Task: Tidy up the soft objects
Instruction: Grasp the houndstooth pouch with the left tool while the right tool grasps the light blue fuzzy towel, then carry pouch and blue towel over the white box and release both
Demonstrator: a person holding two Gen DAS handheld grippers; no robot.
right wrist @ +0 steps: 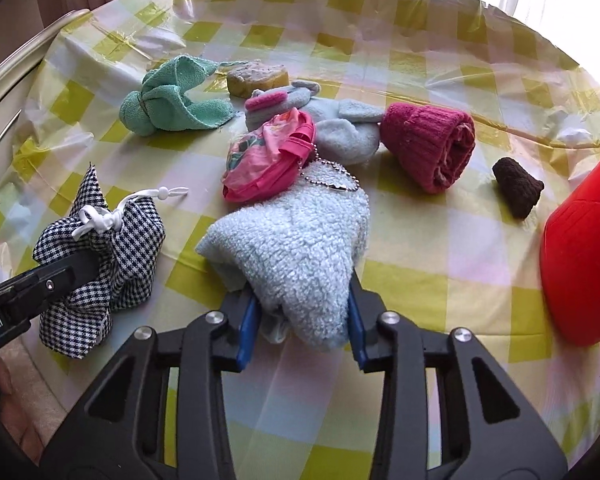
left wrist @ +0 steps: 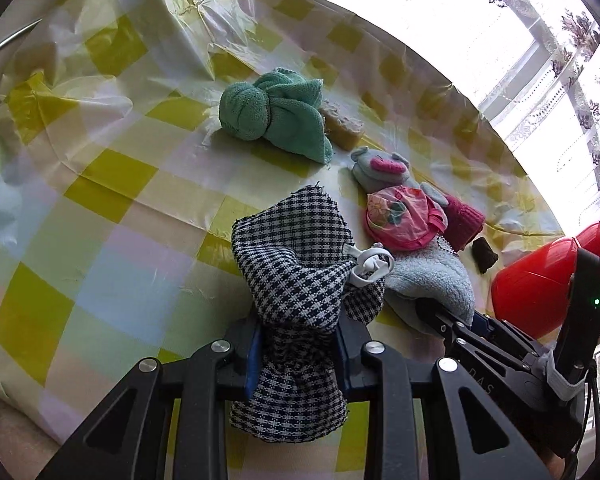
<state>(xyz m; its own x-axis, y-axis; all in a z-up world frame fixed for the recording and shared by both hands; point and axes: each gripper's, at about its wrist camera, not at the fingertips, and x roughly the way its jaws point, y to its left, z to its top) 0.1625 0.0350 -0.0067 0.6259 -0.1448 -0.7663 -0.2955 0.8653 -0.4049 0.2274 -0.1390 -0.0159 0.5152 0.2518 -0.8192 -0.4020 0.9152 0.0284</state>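
Note:
My left gripper (left wrist: 296, 344) is shut on a black-and-white houndstooth drawstring pouch (left wrist: 296, 264), which bulges up between the blue pads; the same pouch (right wrist: 100, 248) shows at the left of the right wrist view. My right gripper (right wrist: 302, 316) is shut on a fluffy pale-blue cloth (right wrist: 296, 240), its blue pads pressing both sides. A pink floral pouch (right wrist: 268, 156) with a bead chain lies just beyond it. Further back sit a knotted green towel (right wrist: 168, 100), a pale-blue plush toy (right wrist: 332, 120), a rolled magenta knit (right wrist: 428, 144) and a small dark-brown knit piece (right wrist: 516, 188).
A yellow-checked plastic cloth (right wrist: 440, 288) covers the round table. A red plastic container (right wrist: 584, 264) stands at the right edge. A tan sponge (right wrist: 256, 76) lies behind the towel. A bright window with lace curtain (left wrist: 560, 80) is beyond the table.

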